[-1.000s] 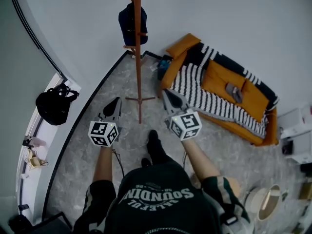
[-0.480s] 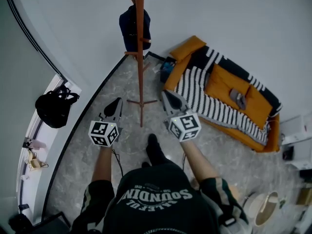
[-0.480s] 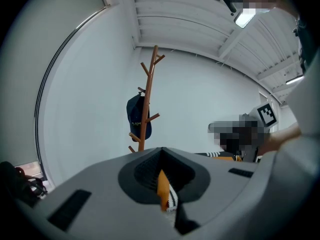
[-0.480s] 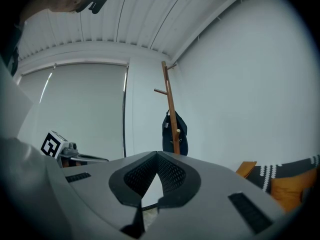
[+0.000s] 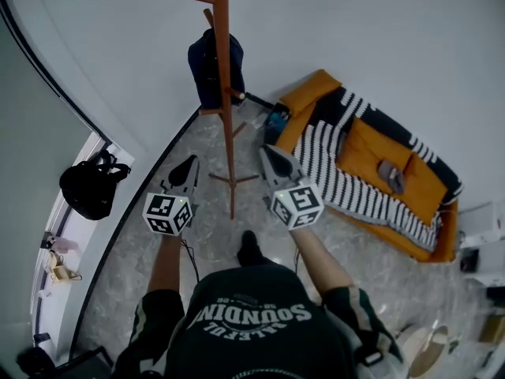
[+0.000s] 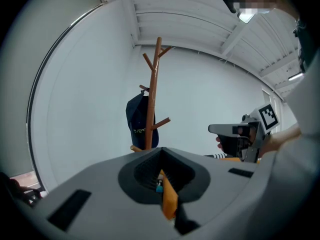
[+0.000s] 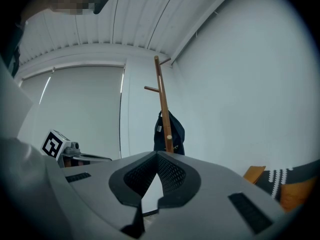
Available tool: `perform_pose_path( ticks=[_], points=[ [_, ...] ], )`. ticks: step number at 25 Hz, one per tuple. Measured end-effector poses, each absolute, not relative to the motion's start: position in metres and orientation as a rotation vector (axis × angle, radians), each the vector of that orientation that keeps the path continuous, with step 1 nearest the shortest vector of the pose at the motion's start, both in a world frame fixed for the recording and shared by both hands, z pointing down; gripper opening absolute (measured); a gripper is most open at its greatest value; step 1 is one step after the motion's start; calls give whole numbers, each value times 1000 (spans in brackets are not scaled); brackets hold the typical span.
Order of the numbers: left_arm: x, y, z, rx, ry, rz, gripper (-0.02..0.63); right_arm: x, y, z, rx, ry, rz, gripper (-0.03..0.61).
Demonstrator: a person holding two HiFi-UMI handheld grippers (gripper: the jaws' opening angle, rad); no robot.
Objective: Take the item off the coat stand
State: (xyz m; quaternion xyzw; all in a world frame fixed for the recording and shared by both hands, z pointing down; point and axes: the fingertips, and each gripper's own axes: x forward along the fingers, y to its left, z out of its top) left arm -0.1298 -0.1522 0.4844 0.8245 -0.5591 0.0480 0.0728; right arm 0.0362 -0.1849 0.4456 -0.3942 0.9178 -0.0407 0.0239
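Note:
A dark navy cap (image 5: 211, 71) hangs on a side peg of the tall wooden coat stand (image 5: 224, 109) by the white wall. Both grippers are held in front of the stand, short of it and touching nothing. My left gripper (image 5: 189, 163) is left of the pole, shut and empty. My right gripper (image 5: 267, 150) is right of the pole, its jaws also together with nothing between them. The left gripper view shows the cap (image 6: 139, 119) ahead beyond the shut jaws (image 6: 161, 153). In the right gripper view the cap (image 7: 175, 133) hangs behind the pole (image 7: 163, 104).
An orange sofa with a black-and-white striped blanket (image 5: 371, 168) stands to the right of the stand. A black bag (image 5: 91, 188) sits on the window ledge at the left. The stand's feet (image 5: 233, 180) spread over the marbled floor, just ahead of the person's shoe (image 5: 248, 247).
The coat stand, cap and sofa have slid lower in the head view. Both grippers keep nearly the same place and stay shut.

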Motion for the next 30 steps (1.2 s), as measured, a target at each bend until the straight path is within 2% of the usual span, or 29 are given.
perform_pose_path(
  ticks=[13,30],
  points=[
    [-133,-218,469,2428,-1781,154,1,39,-267,437,-1123,2872,-133,-2],
    [-151,-247,458,2458,-1766,109,0,24,-291,437,-1155,2854,-126,-2]
  ],
)
